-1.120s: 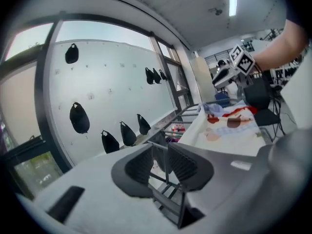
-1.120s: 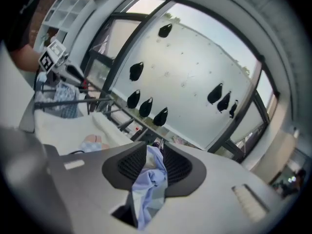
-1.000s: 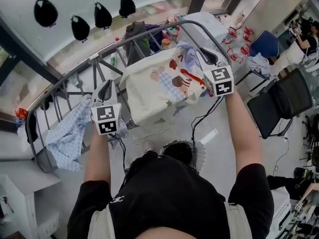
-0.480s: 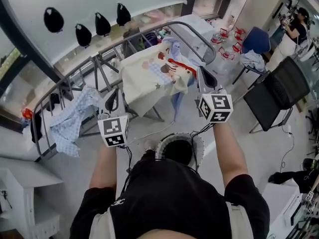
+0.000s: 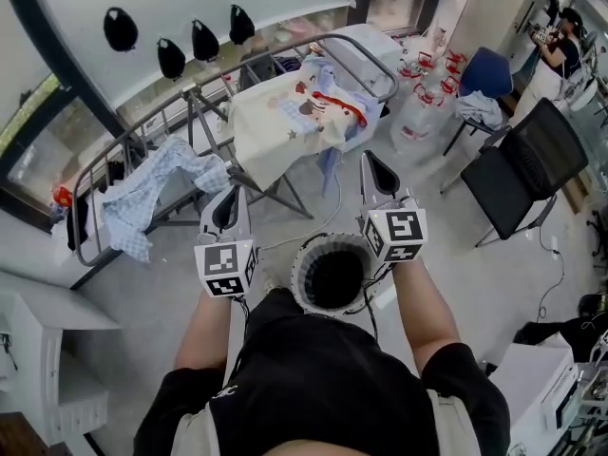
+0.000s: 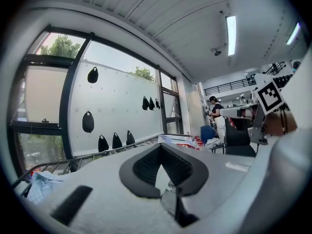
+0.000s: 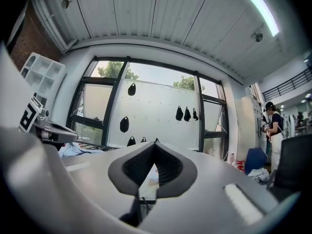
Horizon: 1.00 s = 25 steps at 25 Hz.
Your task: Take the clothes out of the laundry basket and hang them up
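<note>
The round white laundry basket (image 5: 298, 278) stands on the floor just in front of me, its inside dark. My left gripper (image 5: 231, 202) and right gripper (image 5: 371, 167) hover level on either side of it, both shut and empty, pointing at the drying rack (image 5: 195, 98). A cream printed garment (image 5: 285, 122) hangs over the rack's right end. A blue checked shirt (image 5: 152, 193) hangs over its left part. In the left gripper view the pads (image 6: 163, 167) meet with nothing between them. The right gripper view shows the same (image 7: 152, 168).
A black chair (image 5: 527, 174) stands to the right, with a blue chair (image 5: 489, 74) and a person (image 5: 560, 50) beyond it. White furniture (image 5: 38, 350) is at my left. Cables trail on the floor between rack and basket. Black pouches (image 5: 171, 57) hang on the window wall.
Both grippers have drawn back from the rack toward the basket. The right one let go of the cream garment, which now hangs on the rack, and its jaws have shut.
</note>
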Tool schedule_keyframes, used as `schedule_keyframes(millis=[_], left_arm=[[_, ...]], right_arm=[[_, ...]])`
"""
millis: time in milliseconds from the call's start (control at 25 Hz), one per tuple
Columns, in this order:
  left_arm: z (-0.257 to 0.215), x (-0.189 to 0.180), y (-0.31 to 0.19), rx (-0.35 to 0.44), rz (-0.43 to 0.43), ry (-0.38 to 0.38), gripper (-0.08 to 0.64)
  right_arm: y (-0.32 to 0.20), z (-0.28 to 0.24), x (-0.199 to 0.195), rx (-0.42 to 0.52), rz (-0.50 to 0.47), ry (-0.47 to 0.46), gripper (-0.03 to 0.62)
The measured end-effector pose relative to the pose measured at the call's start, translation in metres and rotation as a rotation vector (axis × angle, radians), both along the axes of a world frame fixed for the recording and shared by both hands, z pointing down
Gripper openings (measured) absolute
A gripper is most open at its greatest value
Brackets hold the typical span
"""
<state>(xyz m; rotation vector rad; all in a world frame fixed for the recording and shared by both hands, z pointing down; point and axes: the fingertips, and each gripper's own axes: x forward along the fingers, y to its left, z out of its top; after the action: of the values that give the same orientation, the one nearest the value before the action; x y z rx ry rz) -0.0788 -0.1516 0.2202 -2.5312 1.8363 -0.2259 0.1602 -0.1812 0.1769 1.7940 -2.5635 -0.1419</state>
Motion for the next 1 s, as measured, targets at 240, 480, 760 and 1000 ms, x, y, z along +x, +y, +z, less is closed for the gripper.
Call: schedule_keyframes(millis=[240,480,760,1000], left_arm=[[-0.013,-0.004,0.022,0.016,-0.001,-0.013,0.006],[-0.025,-0.023,0.030,0.034,-0.005,-0.035,0.006],[-0.018,-0.044,0.048,0.026,-0.015,-0.077,0.006],[-0.013,-0.055,0.059,0.011,-0.026,-0.086,0.006]], right_arm=[[0.024,-0.006,-0.012,0.015,-0.019,-0.007,0.011],[0.037,-0.015,-0.033,0.026,-0.020,-0.015,0.011],[0.048,-0.004,-0.056,0.006,-0.016,-0.001,0.012],[0.057,0.001,-0.069,-0.004,-0.027,0.006,0.012]])
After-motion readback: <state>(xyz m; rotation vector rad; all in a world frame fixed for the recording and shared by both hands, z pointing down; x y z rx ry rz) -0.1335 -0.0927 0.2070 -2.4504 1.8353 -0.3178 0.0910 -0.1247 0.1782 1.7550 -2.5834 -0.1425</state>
